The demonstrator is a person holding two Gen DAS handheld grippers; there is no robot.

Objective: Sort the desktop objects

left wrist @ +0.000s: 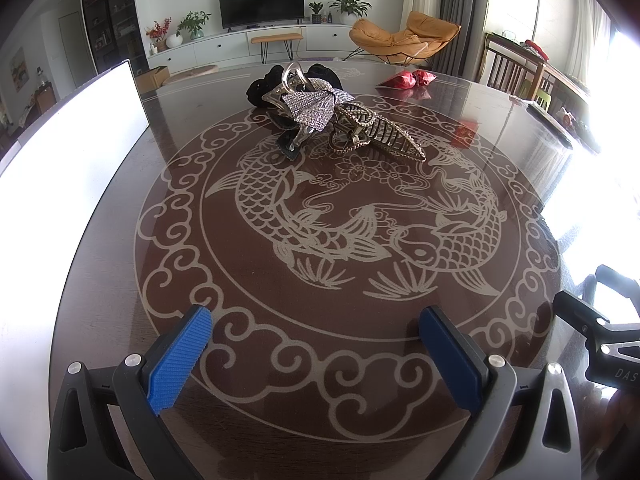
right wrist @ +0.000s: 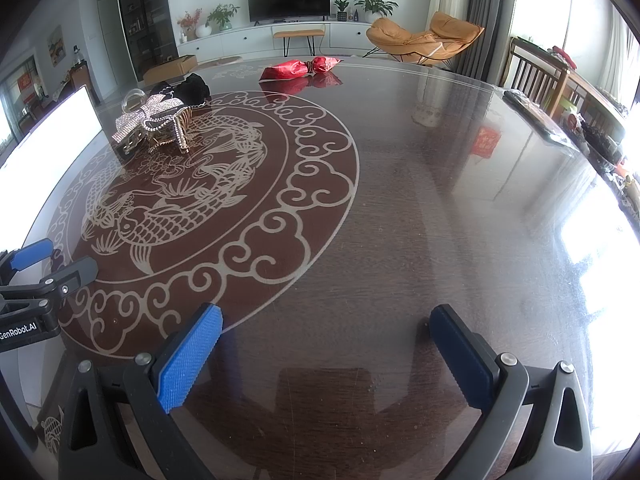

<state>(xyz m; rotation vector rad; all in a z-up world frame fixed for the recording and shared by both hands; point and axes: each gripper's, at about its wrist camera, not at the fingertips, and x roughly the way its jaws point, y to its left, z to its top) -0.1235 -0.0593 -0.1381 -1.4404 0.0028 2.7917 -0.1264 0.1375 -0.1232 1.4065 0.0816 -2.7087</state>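
Observation:
A pile of hair accessories lies at the far side of the dark glass table: a rhinestone bow clip, a gold beaded claw clip, a clear claw clip and a black scrunchie. The pile also shows in the right wrist view, with the bow clip at far left. My left gripper is open and empty, well short of the pile. My right gripper is open and empty over bare table to the right.
A white box stands at the table's left edge, also visible from the right wrist. A red wrapped packet lies at the far edge. A dark remote lies at the right. Chairs stand beyond.

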